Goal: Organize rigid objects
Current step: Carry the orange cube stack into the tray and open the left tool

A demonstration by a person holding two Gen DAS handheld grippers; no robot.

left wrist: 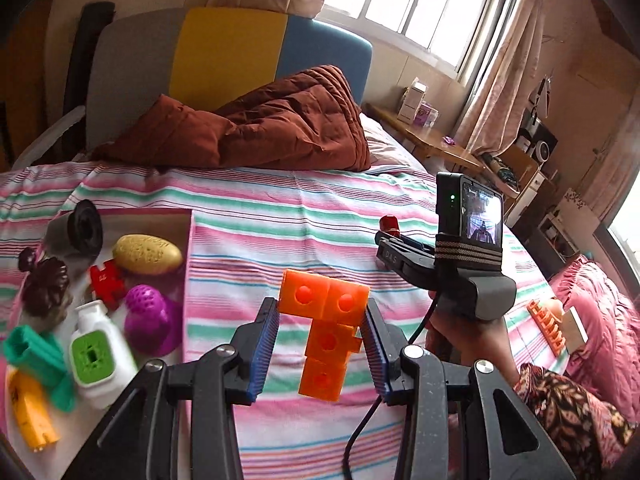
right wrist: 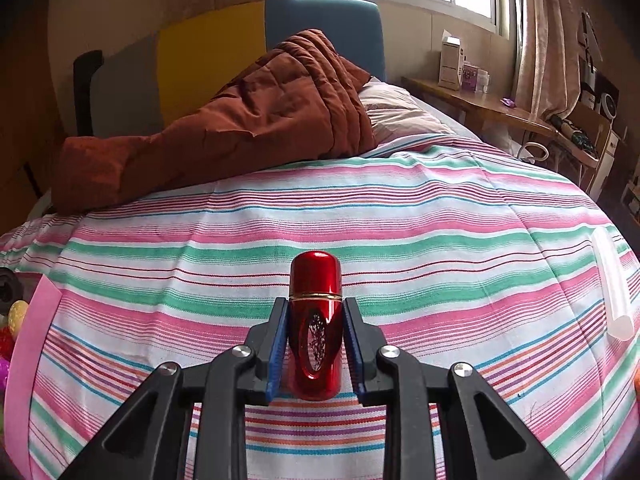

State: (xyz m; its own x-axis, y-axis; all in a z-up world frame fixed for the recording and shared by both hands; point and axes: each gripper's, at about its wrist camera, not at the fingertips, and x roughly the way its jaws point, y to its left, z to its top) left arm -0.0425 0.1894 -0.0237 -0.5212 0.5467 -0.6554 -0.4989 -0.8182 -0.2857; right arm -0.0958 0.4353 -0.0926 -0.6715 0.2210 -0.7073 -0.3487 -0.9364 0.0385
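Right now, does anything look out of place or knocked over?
Nothing looks spilled or damaged. The dark cup lies tipped on its side in the pink box. Away from it on the bed's right side sit an orange ridged piece and a clear tube.

You have two grippers up: the left gripper (left wrist: pixel 322 340) on one orange block piece (left wrist: pixel 326 332), the right gripper (right wrist: pixel 315 344) on one red capsule (right wrist: pixel 315 320). Your pink tray (left wrist: pixel 188 248) holds one yellow egg (left wrist: pixel 147 254), one purple knob (left wrist: pixel 150 316), one white bottle (left wrist: pixel 102 356), one red piece (left wrist: pixel 105 280). One orange comb (left wrist: pixel 546 330) lies apart.
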